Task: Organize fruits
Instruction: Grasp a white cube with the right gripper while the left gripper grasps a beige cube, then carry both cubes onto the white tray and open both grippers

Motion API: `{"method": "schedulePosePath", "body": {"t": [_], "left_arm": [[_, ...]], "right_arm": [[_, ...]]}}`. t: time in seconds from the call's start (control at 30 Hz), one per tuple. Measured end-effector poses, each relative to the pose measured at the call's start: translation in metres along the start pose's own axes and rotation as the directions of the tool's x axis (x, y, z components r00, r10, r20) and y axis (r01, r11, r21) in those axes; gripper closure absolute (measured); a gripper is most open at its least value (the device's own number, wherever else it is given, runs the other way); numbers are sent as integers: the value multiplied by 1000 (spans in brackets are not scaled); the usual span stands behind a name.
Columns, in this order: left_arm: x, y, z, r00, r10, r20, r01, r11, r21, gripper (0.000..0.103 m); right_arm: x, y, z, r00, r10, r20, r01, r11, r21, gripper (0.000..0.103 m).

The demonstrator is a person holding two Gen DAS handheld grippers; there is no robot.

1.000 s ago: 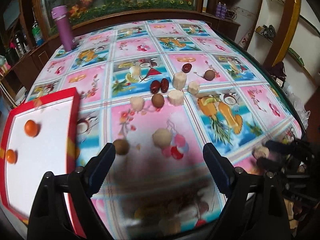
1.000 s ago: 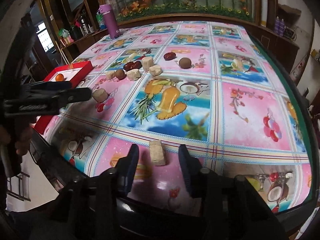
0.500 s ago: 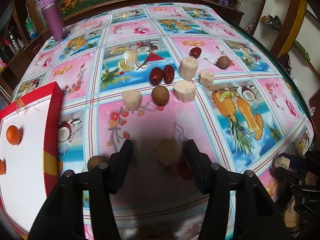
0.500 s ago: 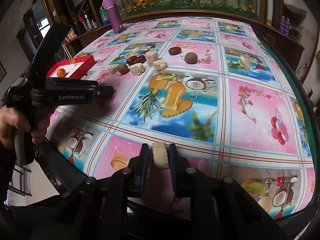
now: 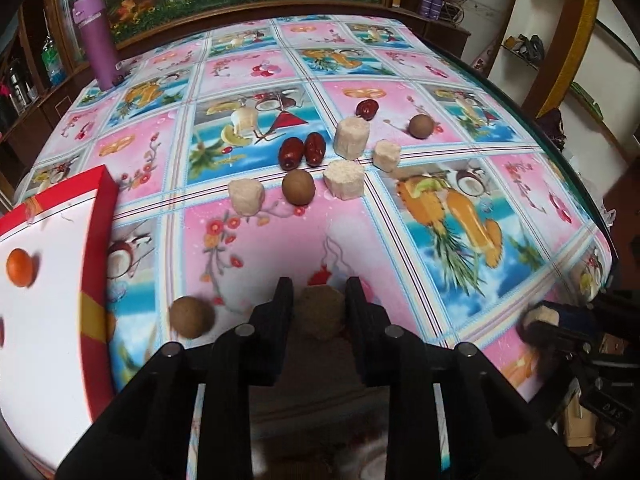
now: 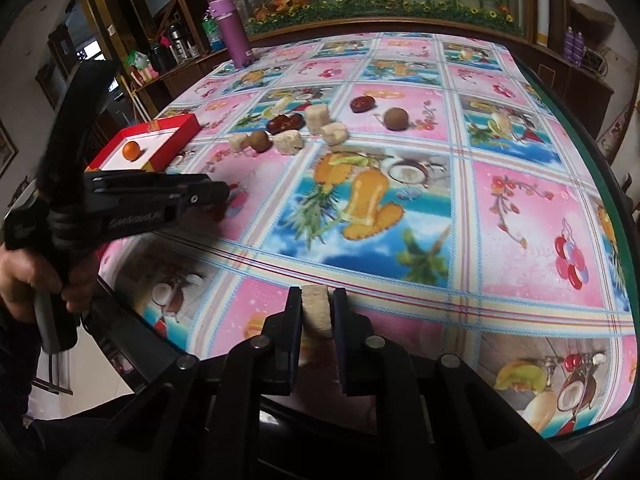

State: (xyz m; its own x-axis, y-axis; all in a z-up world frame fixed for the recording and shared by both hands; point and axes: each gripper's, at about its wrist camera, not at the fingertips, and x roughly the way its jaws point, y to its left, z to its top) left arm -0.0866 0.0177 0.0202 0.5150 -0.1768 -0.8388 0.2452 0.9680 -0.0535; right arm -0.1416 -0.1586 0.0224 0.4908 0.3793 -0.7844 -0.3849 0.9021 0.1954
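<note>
My left gripper (image 5: 320, 292) is shut on a beige fruit chunk (image 5: 322, 312) near the table's front edge. A brown round fruit (image 5: 191, 316) lies just to its left. My right gripper (image 6: 317, 300) is shut on another beige chunk (image 6: 316, 312) at the front edge; it also shows at the right of the left wrist view (image 5: 540, 318). A cluster of beige chunks (image 5: 344, 178), red dates (image 5: 302, 152) and brown fruits (image 5: 298, 187) lies mid-table. A red box with a white floor (image 5: 52, 280) at the left holds an orange fruit (image 5: 19, 267).
A purple bottle (image 5: 96, 42) stands at the table's far left corner. The flowered tablecloth (image 5: 440, 208) covers the whole table. Wooden cabinets and shelves surround it. The left gripper and the hand holding it appear at the left of the right wrist view (image 6: 140, 200).
Both grippers have closed: the left came down over and gripped the beige chunk beside the brown fruit, the right closed on its chunk at the front edge.
</note>
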Motion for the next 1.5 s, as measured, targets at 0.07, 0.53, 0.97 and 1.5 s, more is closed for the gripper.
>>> {"method": "schedulePosePath", "body": {"t": [0.07, 0.53, 0.97, 1.5], "left_arm": [[-16, 2, -5, 1000, -2, 29, 2, 1000, -13, 74], [-126, 126, -69, 950, 260, 175, -201, 933, -299, 74], [-118, 234, -93, 911, 402, 94, -322, 833, -450, 74], [-82, 259, -94, 923, 384, -2, -342, 820, -458, 74]], "right_arm": [[1, 9, 9, 1000, 27, 3, -26, 1000, -9, 90], [46, 155, 98, 970, 241, 19, -231, 950, -211, 90], [136, 269, 144, 961, 262, -85, -275, 926, -260, 90], [174, 292, 140, 951, 230, -206, -276, 934, -228, 90]]}}
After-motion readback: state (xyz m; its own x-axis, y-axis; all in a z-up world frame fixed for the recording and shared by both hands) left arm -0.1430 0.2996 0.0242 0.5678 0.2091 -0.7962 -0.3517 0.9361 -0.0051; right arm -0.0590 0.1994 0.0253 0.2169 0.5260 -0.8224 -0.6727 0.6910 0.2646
